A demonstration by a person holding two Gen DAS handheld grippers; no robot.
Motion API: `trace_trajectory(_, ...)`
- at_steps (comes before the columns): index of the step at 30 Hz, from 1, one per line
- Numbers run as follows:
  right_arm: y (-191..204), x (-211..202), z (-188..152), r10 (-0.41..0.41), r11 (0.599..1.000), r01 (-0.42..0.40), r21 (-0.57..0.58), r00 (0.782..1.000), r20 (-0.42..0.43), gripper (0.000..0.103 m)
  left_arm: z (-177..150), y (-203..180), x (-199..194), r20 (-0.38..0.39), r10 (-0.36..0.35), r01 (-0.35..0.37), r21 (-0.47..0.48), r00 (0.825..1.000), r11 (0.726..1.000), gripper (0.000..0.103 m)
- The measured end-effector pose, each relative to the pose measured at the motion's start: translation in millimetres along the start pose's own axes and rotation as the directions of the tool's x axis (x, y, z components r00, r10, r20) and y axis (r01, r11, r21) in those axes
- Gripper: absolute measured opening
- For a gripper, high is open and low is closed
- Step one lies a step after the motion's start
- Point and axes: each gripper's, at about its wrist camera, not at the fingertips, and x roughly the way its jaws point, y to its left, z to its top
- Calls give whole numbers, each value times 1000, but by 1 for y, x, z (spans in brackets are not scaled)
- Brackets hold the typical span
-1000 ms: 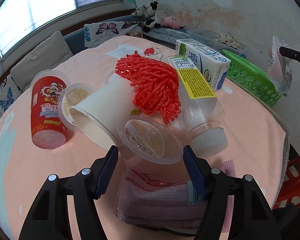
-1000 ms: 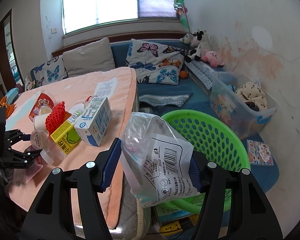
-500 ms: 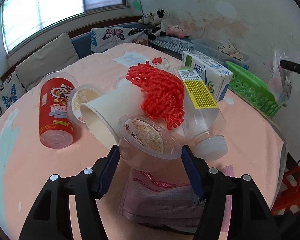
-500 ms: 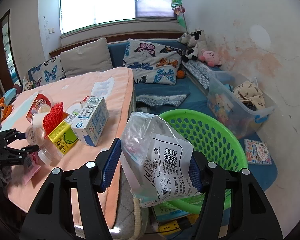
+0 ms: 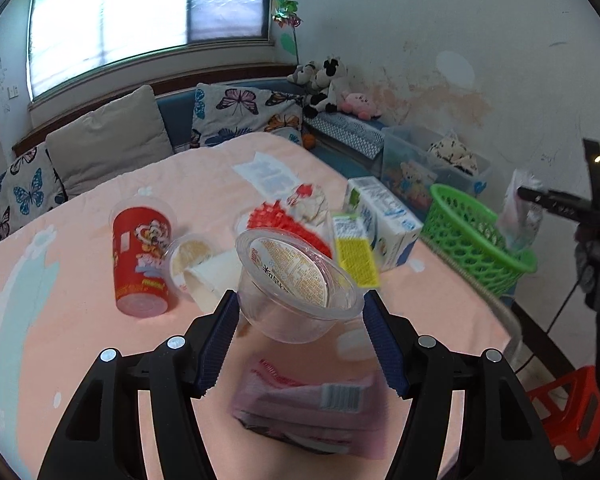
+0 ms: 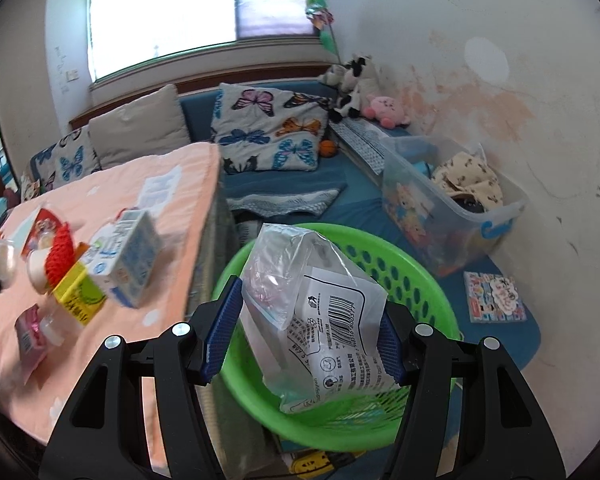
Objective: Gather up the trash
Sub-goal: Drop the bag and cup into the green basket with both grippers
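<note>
Left gripper [image 5: 300, 316] wide-spread, clamped on clear round plastic cup [image 5: 296, 292], held above pink-clothed table [image 5: 80, 332] | right gripper [image 6: 302, 322] wide-spread, clear crumpled plastic bag [image 6: 320, 316] gripped over green perforated plastic basket [image 6: 428, 292]

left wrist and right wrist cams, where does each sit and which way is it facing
Left wrist: on the left gripper, looking across the pink table at litter; its fingers grip a clear cup; the other gripper shows far right.
Right wrist: on the right gripper, looking down over the green basket; its fingers grip a plastic bag.
Shared: table, basket, milk carton, bag.
</note>
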Motion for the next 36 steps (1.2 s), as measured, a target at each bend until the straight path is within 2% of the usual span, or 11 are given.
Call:
trace_trajectory(6,-22,20,-2,-11,1000,11,14,1000,-24,65,26,-37,2,21,-74,74,3,997,997,62)
trace_trajectory(14,-39,21,-10,-3,1000,3,7,1000,-27,81,64,-108,39,5,-179,178,57,984,982,62)
trace_trajectory(22,-57,6,-17,-1,1000,1,19,1000,-15,81,91,-174,90,-66,-242,249,117,968,962,62)
trace_trajectory(28,-70,-12,-27,-5,999,5,37,1000,1,82,99,-218,125,-122,-275,291,140,954,947,62)
trace_trajectory(36,-83,-22,-43,-3,997,3,77,1000,-5,82,99,-259,158,-188,-269,301,173,945,938,62)
